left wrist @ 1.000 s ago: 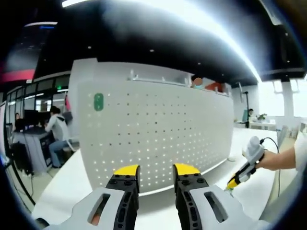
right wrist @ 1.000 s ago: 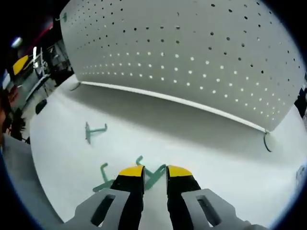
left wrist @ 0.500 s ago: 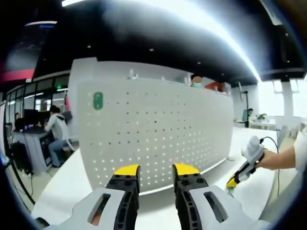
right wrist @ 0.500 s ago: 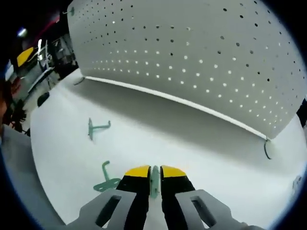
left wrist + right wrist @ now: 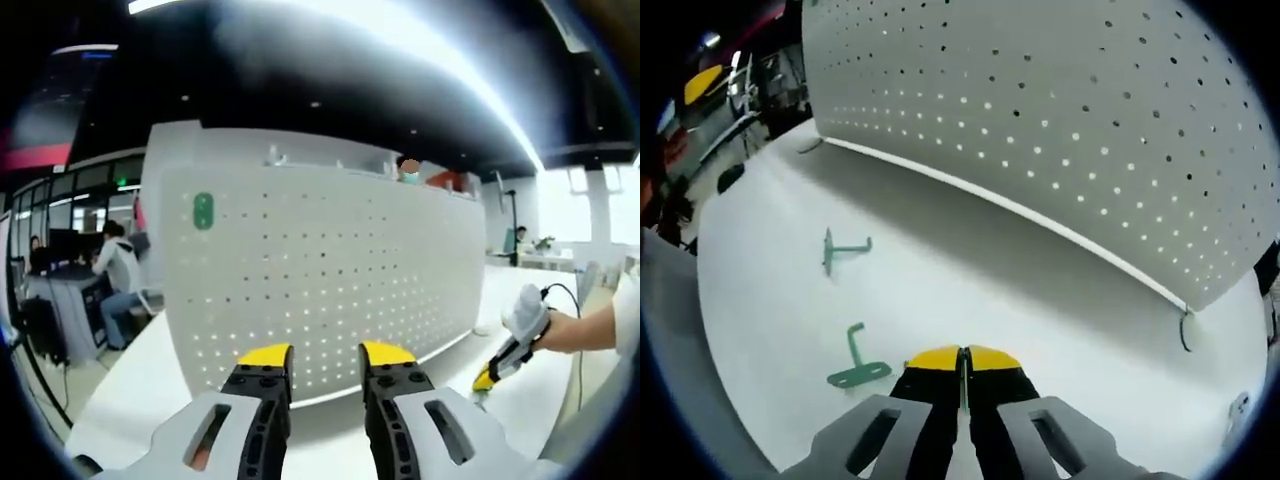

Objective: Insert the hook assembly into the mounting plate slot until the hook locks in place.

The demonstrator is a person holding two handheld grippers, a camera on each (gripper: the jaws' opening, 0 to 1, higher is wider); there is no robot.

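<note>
The right tool point(image 5: 961, 357) is pinched nearly shut on a thin green hook point(image 5: 962, 372), of which only a sliver shows edge-on between the yellow tips. It looks a light, stiff plastic piece; a grip this close to its edge could let it pivot or slip, so taking it by the flat base, with the prong left free, seems safest for pushing it home.

Just left of the tips a second hook point(image 5: 856, 364) lies flat on the white desk point(image 5: 1040, 300). Farther left and ahead, a third hook point(image 5: 840, 250) rests on its base. Beyond them stands the pegboard point(image 5: 1070, 110), upright, its holes in even rows, well ahead of the tool.

The left tool point(image 5: 323, 357) hangs with its jaws narrowly apart, holding nothing, above the desk and facing the pegboard, where a green plate point(image 5: 203, 211) sits up and to the left. To its right the right tool is low over the desk, held by a hand point(image 5: 560, 330).
</note>
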